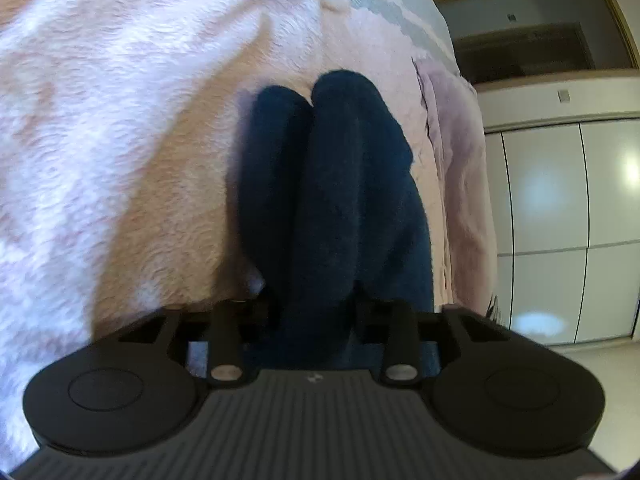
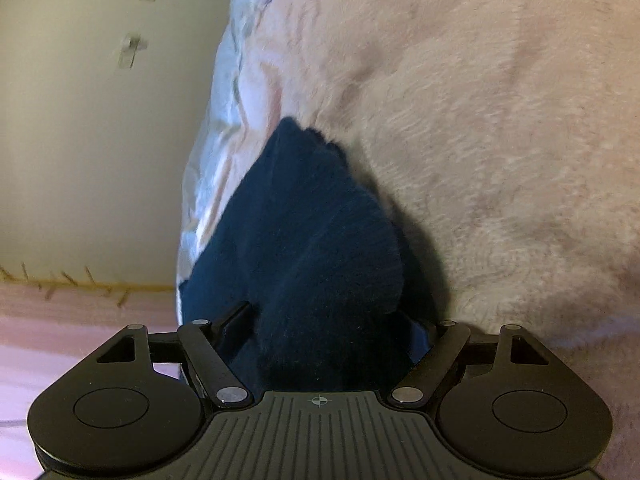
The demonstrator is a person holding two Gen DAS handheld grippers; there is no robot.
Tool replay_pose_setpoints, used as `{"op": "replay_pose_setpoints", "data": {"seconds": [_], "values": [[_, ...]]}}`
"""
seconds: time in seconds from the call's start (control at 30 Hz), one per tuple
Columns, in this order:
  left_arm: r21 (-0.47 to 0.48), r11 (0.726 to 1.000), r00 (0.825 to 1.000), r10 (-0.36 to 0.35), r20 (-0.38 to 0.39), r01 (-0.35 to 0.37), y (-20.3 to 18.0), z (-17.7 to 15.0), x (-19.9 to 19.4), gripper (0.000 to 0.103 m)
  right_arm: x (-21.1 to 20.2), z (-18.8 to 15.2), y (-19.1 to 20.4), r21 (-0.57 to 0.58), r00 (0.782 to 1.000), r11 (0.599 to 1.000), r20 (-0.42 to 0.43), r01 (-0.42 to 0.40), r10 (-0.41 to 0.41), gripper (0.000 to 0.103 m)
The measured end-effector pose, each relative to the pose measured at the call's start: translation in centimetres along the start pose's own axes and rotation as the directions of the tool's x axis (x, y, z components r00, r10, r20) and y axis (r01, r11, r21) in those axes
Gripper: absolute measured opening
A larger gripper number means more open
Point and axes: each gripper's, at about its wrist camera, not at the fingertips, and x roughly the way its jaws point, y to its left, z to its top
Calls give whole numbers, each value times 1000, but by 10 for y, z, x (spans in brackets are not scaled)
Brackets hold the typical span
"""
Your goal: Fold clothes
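A dark blue fuzzy garment [image 1: 340, 184] runs forward from my left gripper [image 1: 316, 280] in two rolled folds and lies on the pink fleece blanket [image 1: 120, 140]. The cloth fills the narrow gap between the left jaws and hides the fingers. In the right wrist view the same dark blue garment [image 2: 312, 220] bulges out of my right gripper [image 2: 328, 320], whose jaws stand wider and are packed with bunched cloth. Its far end rests on the blanket [image 2: 480, 120] near the bed's edge. Both grippers' fingertips are covered by the fabric.
The bed's edge drops off to the right in the left wrist view, with white wardrobe doors [image 1: 560, 220] beyond. A pale patterned sheet [image 2: 216, 140] hangs at the bed's side, next to a cream wall [image 2: 80, 140] and a pink floor covering [image 2: 60, 320].
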Motion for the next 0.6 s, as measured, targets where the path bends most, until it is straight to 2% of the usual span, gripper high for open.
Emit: {"op": "replay_pose_setpoints", "data": {"seconds": [0.03, 0.13, 0.2, 0.33, 0.43, 0.5, 0.6], "values": [[15, 1000, 1000, 7, -2, -7, -3, 1, 1, 23, 1, -1, 0, 5, 1000, 1000, -5, -1, 1, 49], [68, 997, 1000, 22, -22, -21, -16, 7, -3, 20, -11, -8, 6, 36, 1000, 999, 28, 0, -1, 36], [117, 993, 998, 40, -48, -34, -28, 12, -8, 20, -19, -13, 10, 57, 999, 998, 52, 1, -4, 33], [197, 979, 991, 67, -116, -44, -53, 28, -18, 19, -44, -37, 25, 112, 991, 993, 136, -29, 13, 32], [235, 972, 987, 47, -154, -10, -67, 52, -33, 19, -52, -60, 35, 177, 978, 981, 207, -76, 38, 32], [282, 959, 982, 35, -187, 19, -77, 77, -41, 19, -50, -76, 44, 235, 962, 964, 269, -121, 55, 32], [331, 939, 965, 2, -263, 89, -82, 138, -40, 19, -30, -94, 73, 278, 924, 944, 377, -178, 63, 32]]}}
